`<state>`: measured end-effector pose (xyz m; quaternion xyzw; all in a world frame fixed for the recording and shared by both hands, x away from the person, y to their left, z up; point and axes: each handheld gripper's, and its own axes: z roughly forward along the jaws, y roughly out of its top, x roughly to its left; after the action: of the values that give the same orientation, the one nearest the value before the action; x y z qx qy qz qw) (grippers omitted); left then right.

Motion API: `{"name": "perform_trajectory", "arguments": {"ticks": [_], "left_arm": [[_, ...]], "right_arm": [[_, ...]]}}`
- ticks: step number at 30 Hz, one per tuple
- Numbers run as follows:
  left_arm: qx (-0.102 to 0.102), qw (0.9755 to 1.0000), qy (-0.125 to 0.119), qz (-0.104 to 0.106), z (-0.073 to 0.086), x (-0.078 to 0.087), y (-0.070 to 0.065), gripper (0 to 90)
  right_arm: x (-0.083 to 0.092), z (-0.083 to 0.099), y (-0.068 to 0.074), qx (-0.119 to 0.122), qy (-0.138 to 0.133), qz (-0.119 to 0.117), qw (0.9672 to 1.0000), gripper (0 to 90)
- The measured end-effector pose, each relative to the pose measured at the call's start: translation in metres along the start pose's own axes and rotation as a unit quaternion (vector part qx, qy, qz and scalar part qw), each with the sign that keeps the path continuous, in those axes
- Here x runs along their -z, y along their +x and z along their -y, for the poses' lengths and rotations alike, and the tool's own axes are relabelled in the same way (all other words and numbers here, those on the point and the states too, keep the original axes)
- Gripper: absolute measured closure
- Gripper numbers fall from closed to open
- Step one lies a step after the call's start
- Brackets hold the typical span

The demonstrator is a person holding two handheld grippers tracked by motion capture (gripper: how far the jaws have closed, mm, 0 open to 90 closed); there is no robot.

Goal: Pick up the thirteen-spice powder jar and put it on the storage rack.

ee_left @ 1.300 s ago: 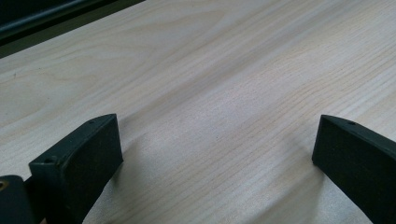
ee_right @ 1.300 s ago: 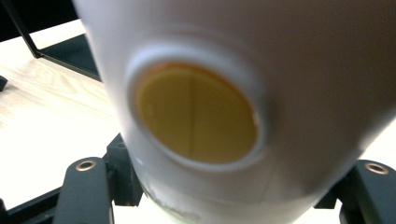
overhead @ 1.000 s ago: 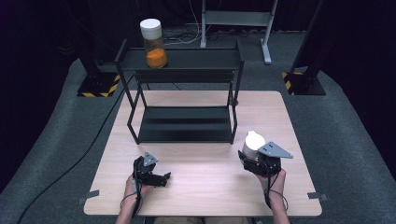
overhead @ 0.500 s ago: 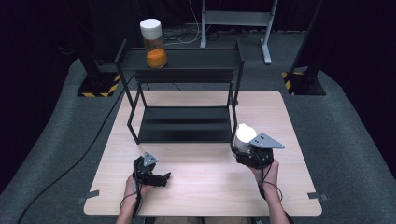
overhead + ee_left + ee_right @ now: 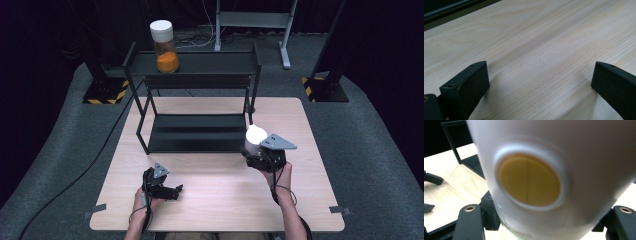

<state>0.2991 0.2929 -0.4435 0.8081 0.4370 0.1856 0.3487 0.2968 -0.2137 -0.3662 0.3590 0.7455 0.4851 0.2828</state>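
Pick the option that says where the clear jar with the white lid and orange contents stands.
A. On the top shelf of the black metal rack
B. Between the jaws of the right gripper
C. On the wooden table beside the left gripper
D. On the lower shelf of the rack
A: the high view shows the clear jar with the white lid and orange contents standing upright at the left end of the top shelf of the black metal rack.

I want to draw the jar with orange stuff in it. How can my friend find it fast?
Look for the black metal shelf standing at the far end of the wooden table. On its top level, at the left end, stands a tall clear jar. It has a white lid and orange powder at the bottom, and nothing else stands beside it up there.
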Motion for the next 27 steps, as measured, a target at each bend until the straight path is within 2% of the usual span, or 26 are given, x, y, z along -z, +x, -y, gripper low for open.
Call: {"name": "perform_trajectory", "arguments": {"ticks": [27], "left_arm": [[0.000,1.0000,0.000,0.000,0.000,0.000,0.000,0.9]], "right_arm": [[-0.024,-0.029,-0.008,0.001,-0.005,-0.015,0.9999,30.0]]}}
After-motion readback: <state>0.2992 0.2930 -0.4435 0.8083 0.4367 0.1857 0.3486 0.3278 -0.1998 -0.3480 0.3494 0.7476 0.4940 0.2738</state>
